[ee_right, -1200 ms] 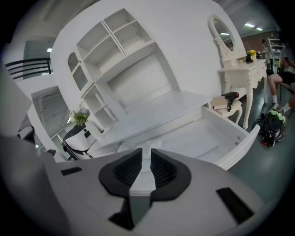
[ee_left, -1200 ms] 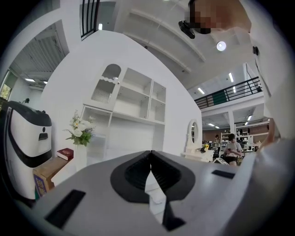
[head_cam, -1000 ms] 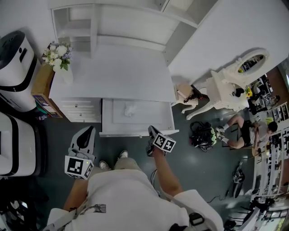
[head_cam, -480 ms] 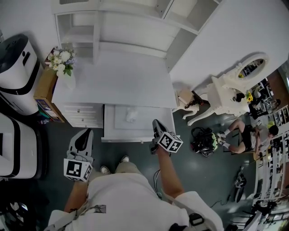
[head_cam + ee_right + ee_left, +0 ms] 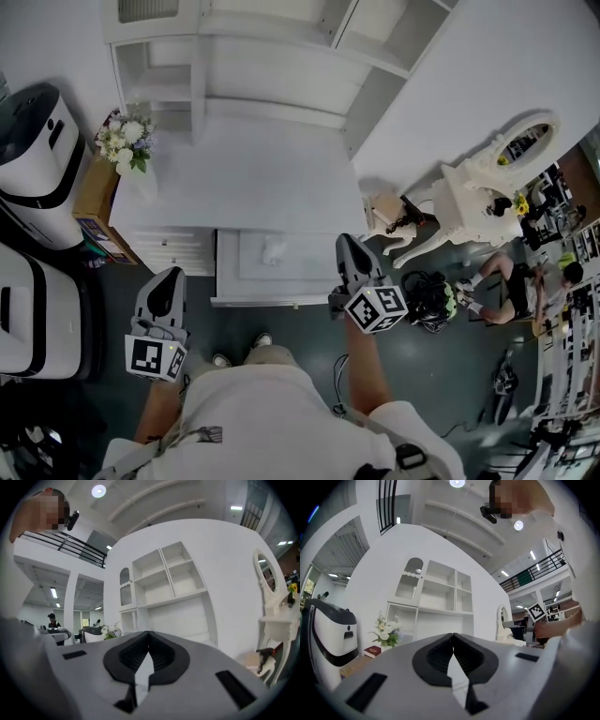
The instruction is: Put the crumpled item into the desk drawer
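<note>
The right tool (image 5: 347,246), jaws closed on nothing, was above the right front corner of the open drawer (image 5: 281,300). The left tool (image 5: 169,281), likewise closed and empty, hung left of the drawer. The crumpled item (image 5: 273,250), apparently paper, lay inside the drawer, which was pulled out from the white table (image 5: 244,178).

White crumpled item (image 5: 273,249) inside open desk drawer (image 5: 314,265).

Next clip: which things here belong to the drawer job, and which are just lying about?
Job: crumpled item, lying in the open desk drawer; left gripper and right gripper, both shut and empty.
Lying about: flowers; white vanity with oval mirror; white appliance at left.
</note>
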The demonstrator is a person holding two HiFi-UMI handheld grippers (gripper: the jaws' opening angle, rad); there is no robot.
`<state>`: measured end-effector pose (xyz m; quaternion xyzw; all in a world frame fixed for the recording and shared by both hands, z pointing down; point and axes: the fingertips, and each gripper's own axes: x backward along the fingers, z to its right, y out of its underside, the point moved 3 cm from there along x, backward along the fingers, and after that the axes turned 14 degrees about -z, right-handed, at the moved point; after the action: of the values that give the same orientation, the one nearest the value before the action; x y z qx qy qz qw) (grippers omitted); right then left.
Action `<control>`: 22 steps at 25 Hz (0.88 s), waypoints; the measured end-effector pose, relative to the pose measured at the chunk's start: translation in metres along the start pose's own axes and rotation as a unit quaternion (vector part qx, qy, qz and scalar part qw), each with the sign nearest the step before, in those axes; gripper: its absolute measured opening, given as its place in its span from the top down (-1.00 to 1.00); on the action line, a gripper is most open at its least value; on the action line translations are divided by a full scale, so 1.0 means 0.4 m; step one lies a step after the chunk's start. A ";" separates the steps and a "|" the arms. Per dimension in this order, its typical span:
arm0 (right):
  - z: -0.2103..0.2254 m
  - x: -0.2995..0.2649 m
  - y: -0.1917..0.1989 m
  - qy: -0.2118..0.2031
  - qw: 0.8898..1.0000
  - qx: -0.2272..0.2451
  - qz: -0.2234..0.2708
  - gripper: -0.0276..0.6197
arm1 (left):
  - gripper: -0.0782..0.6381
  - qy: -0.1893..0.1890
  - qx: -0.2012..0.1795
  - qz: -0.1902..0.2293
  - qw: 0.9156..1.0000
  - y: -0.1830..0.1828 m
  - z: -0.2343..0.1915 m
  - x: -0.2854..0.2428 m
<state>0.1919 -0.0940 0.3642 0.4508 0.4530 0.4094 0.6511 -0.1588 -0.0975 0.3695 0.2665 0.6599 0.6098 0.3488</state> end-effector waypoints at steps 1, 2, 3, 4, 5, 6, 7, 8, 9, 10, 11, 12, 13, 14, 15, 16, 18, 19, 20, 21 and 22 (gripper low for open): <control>-0.009 0.010 -0.026 -0.001 1.000 0.014 0.010 0.88 | 0.74 -0.001 -0.002 0.002 1.000 -0.009 -0.001 -0.006; -0.018 0.020 -0.050 -0.002 0.999 0.026 0.019 0.88 | 0.74 -0.003 -0.005 0.005 1.000 -0.019 -0.003 -0.012; -0.026 0.030 -0.072 -0.002 0.999 0.039 0.028 0.88 | 0.74 -0.004 -0.008 0.006 1.000 -0.028 -0.004 -0.018; -0.034 0.041 -0.093 0.000 0.998 0.051 0.035 0.88 | 0.74 -0.006 -0.012 0.007 1.000 -0.036 -0.006 -0.025; -0.041 0.051 -0.113 0.003 0.997 0.065 0.041 0.88 | 0.74 -0.008 -0.016 0.007 1.000 -0.043 -0.008 -0.032; -0.048 0.060 -0.131 0.007 0.996 0.079 0.047 0.89 | 0.74 -0.011 -0.018 0.007 1.000 -0.050 -0.011 -0.037; -0.053 0.068 -0.146 0.012 0.994 0.093 0.051 0.88 | 0.74 -0.015 -0.020 0.007 1.000 -0.057 -0.013 -0.040; -0.056 0.075 -0.158 0.016 0.993 0.103 0.055 0.89 | 0.74 -0.020 -0.022 0.007 1.000 -0.064 -0.016 -0.040; -0.059 0.082 -0.167 0.020 0.992 0.110 0.058 0.88 | 0.74 -0.025 -0.023 0.007 0.999 -0.072 -0.019 -0.038; -0.061 0.088 -0.174 0.021 0.991 0.113 0.061 0.88 | 0.74 -0.030 -0.025 0.007 0.999 -0.077 -0.023 -0.035; -0.064 0.093 -0.180 0.022 0.991 0.115 0.064 0.88 | 0.74 -0.034 -0.027 0.007 0.999 -0.081 -0.028 -0.032; -0.066 0.096 -0.185 0.022 0.991 0.115 0.067 0.88 | 0.74 -0.039 -0.028 0.006 0.999 -0.082 -0.034 -0.030; -0.067 0.098 -0.188 0.022 0.991 0.115 0.070 0.89 | 0.74 -0.043 -0.029 0.004 0.999 -0.083 -0.041 -0.027; -0.068 0.099 -0.191 0.023 0.990 0.115 0.073 0.88 | 0.74 -0.047 -0.030 0.002 0.998 -0.082 -0.047 -0.025; -0.067 0.099 -0.193 0.024 0.990 0.116 0.075 0.88 | 0.74 -0.052 -0.030 0.000 0.998 -0.081 -0.053 -0.022; -0.066 0.100 -0.193 0.026 0.990 0.116 0.076 0.88 | 0.74 -0.057 -0.030 -0.003 0.998 -0.081 -0.058 -0.018; -0.063 0.102 -0.192 0.031 0.990 0.119 0.075 0.88 | 0.74 -0.066 -0.031 -0.008 0.997 -0.082 -0.067 -0.008; -0.063 0.102 -0.190 0.033 0.990 0.120 0.074 0.89 | 0.74 -0.069 -0.033 -0.009 0.997 -0.084 -0.072 -0.003; -0.063 0.102 -0.187 0.035 0.990 0.120 0.072 0.88 | 0.74 -0.071 -0.035 -0.007 0.997 -0.086 -0.076 0.003; -0.063 0.100 -0.184 0.036 0.990 0.120 0.071 0.88 | 0.74 -0.072 -0.036 -0.004 0.997 -0.089 -0.082 0.008; -0.063 0.099 -0.181 0.037 0.990 0.119 0.069 0.88 | 0.74 -0.073 -0.036 -0.001 0.997 -0.092 -0.087 0.011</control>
<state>0.1866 -0.0700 0.2816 0.5397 0.4900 0.4132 0.5458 -0.1861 -0.1198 0.3329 0.2964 0.6107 0.6117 0.4062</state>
